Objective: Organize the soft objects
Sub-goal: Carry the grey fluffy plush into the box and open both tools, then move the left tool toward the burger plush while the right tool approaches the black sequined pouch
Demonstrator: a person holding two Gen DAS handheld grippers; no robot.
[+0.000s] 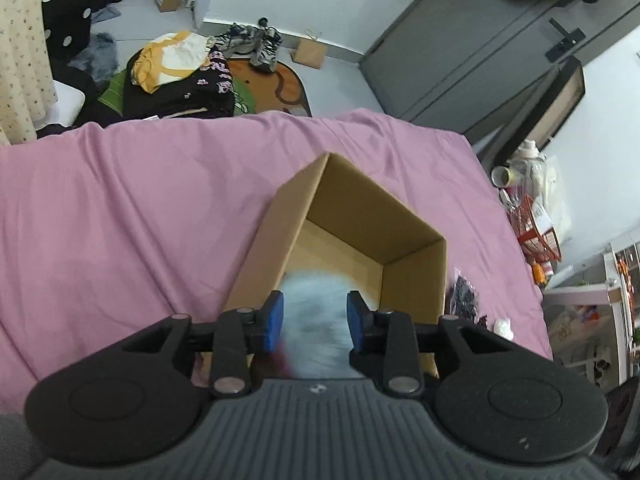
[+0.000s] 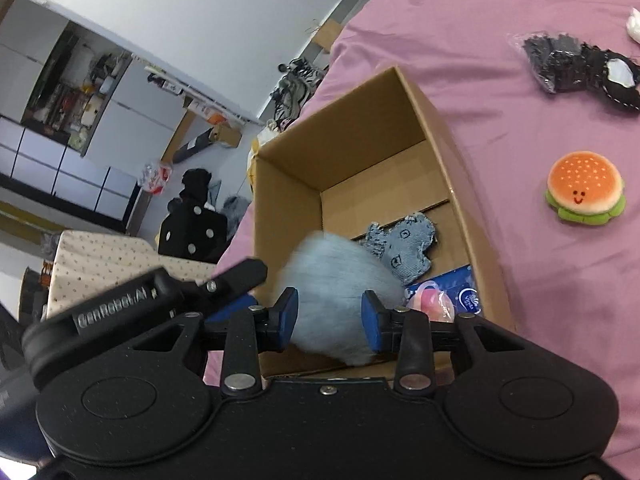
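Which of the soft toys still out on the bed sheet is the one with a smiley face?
The burger plush: orange bun with a small smile, green frill beneath, lying right of the box. The black-and-white toy farther off shows no face.

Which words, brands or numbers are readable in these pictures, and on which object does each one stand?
"GenRobot.AI": on the left tool's black body, right wrist view.
Blue packet in the cardboard box: round logo, too small to read.
Dark garment on the floor: pale lettering, too blurred.
Orange basket label: unreadable.

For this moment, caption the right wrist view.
Fluffy pale-blue pompom blurred over the cardboard box, burger plush waiting on pink sheet.
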